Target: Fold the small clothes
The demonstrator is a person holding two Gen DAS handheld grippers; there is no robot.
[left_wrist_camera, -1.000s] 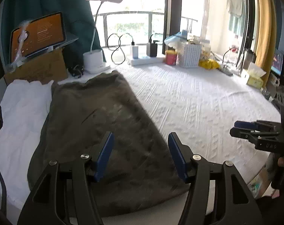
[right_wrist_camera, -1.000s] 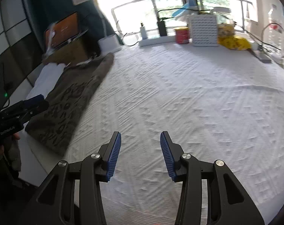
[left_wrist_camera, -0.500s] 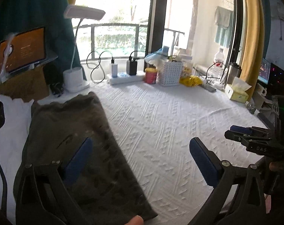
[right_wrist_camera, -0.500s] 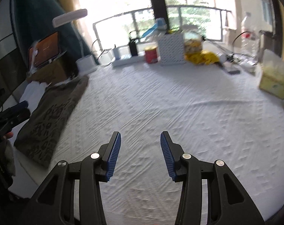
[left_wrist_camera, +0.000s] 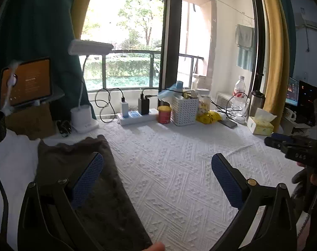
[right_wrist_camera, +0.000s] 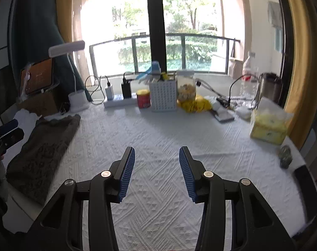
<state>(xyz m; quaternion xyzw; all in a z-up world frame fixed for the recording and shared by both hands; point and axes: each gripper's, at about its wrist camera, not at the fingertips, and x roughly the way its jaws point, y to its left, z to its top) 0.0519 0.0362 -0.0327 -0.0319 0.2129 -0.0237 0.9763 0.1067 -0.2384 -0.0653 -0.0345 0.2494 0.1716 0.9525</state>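
One folded garment (left_wrist_camera: pixel 78 179) lies lengthwise toward window.

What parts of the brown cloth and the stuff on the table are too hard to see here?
- Folded brown cloth: left wrist view, near end hidden by the left gripper and the frame edge.
- Orange tablet screen: text too small.
- Yellow tissue box: right wrist view, blurred.

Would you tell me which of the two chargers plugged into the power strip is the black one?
The black charger is the taller one on the right; the white charger stands left of it on the power strip.
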